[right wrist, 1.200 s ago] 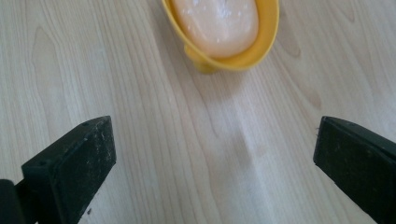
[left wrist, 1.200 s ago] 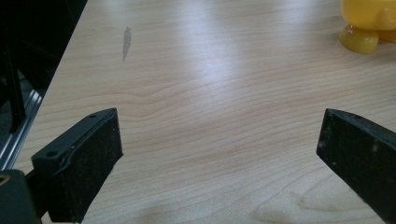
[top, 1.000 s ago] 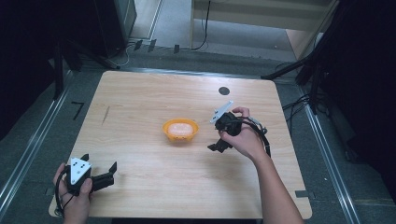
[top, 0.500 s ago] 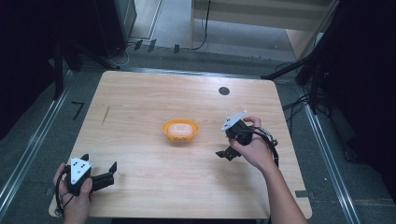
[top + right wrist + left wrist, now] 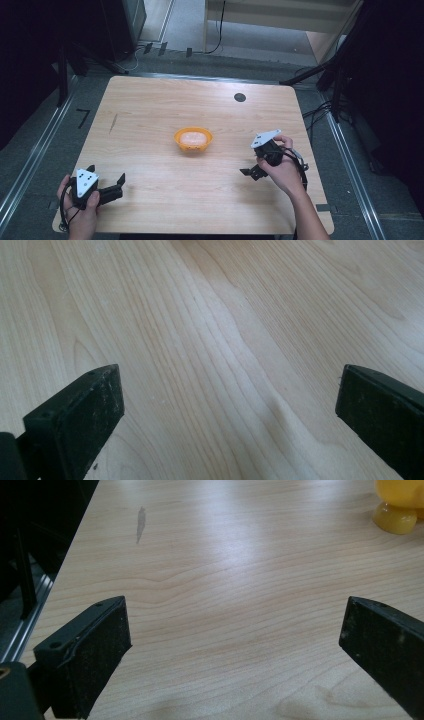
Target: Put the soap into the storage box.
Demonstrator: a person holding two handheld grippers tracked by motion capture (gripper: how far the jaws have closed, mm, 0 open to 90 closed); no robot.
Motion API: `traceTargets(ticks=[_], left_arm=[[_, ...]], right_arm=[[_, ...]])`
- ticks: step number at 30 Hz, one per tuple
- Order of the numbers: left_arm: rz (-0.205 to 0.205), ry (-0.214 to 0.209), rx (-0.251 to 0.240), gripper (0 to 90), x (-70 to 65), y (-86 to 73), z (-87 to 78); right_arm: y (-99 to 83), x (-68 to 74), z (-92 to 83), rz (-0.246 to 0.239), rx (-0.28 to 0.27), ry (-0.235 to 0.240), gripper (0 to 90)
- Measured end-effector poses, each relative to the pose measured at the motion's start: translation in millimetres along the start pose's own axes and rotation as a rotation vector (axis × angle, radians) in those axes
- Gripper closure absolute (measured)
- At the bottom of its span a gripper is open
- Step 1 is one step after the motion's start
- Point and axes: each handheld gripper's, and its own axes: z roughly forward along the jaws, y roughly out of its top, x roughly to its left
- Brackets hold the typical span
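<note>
An orange bowl with something pale inside stands at the middle of the wooden table. My left gripper lies near the table's front left corner, held in a hand, open and empty. In the left gripper view its jaws stand wide apart over bare wood, with the bowl far off at the top right. My right gripper is right of the bowl and nearer the front, clear of it. In the right gripper view it is open with bare wood grain between the jaws.
A small black round disc sits at the table's back right. A thin dark mark lies on the left part of the top. Metal rails and cables run along the floor beside both table sides.
My right gripper has drawn back from the bowl, moving right and toward the front edge. The left gripper and the bowl have stayed put.
</note>
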Motion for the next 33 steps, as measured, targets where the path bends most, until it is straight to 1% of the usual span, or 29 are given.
traceTargets(ticks=[2,8,12,14,18,24,27,30,33], left_arm=[[0.000,0.000,0.001,0.4,-0.1,0.0,0.1],[0.000,-0.001,0.000,0.4,0.0,0.2,0.6],[-0.002,0.002,0.000,0.4,0.0,0.2,0.6],[-0.002,0.001,0.000,0.4,-0.1,0.2,0.6],[-0.001,0.003,0.002,0.4,0.0,0.3,0.5],[-0.003,0.017,0.002,0.4,-0.5,0.5,1.1],[-0.004,0.015,0.000,0.3,-0.5,0.4,1.0],[-0.006,0.016,-0.002,0.3,-0.6,0.2,0.9],[-0.005,0.015,-0.002,0.3,-0.5,0.2,0.8]], right_arm=[[-6.3,0.4,-1.7,0.010,-0.016,-0.004,0.0],[-21.7,2.4,-5.6,0.040,-0.036,-0.020,0.0],[-32.5,3.4,-8.6,0.051,-0.068,-0.041,0.0],[-38.2,4.0,-11.8,0.064,-0.089,-0.071,0.0],[-50.8,2.9,-19.7,0.102,-0.145,-0.102,0.0],[-70.7,2.7,-29.6,0.140,-0.188,-0.115,0.0],[-81.2,3.8,-34.0,0.167,-0.209,-0.119,0.0],[-92.0,5.7,-35.3,0.187,-0.228,-0.145,0.0],[-102.9,8.5,-35.5,0.213,-0.255,-0.141,0.0]])
